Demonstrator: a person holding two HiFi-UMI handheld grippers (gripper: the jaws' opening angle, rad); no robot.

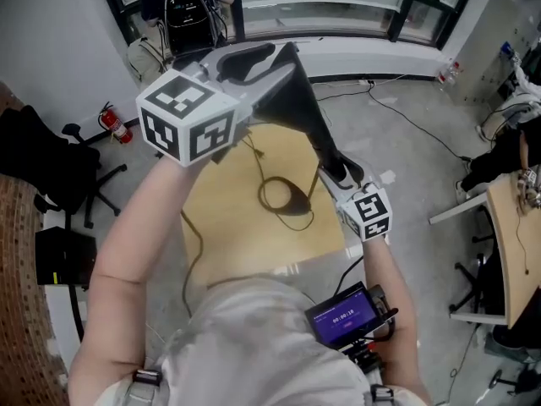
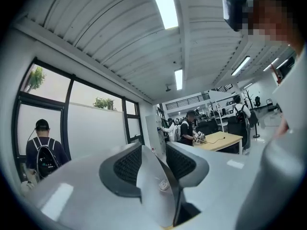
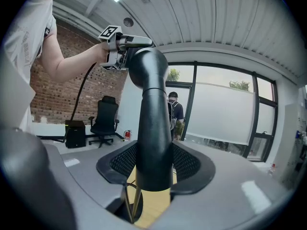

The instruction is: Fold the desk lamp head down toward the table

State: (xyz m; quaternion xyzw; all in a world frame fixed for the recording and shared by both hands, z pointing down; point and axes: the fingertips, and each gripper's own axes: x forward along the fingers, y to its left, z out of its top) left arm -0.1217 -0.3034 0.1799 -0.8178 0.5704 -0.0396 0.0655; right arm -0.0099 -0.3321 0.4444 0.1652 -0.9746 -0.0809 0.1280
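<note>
**Lamp arm clamped on the right, lamp head loose between spread jaws on the left**

The desk lamp (image 1: 319, 138) is set on a wooden surface (image 1: 228, 222), toward its right side. Its black arm (image 3: 153, 138) rises upright from there. The right gripper (image 3: 154, 163) is pressed shut on that arm low down, with one ribbed pad laid against each side of the black tube. Above the grip the arm runs up to a rounded elbow (image 3: 148, 66). From the elbow the lamp head (image 2: 154, 190) is turned off to the left, high above the surface.

The left gripper (image 2: 154, 161) is held up at the lamp head, roughly level. Its jaws are spread, and the grey flat of the head is seen edge-on between them. A dark gap shows beside the right pad, so the head is not pinched. Contact at the left pad cannot be made out.

A dark cable (image 1: 283, 194) lies looped on the surface below the lamp. On the far side a person (image 3: 175, 110) is seen at the window (image 3: 225, 111). To the left, on the floor, an office chair (image 3: 104, 119) and a fire extinguisher (image 1: 112, 123) are seen, both well apart from the lamp.
</note>
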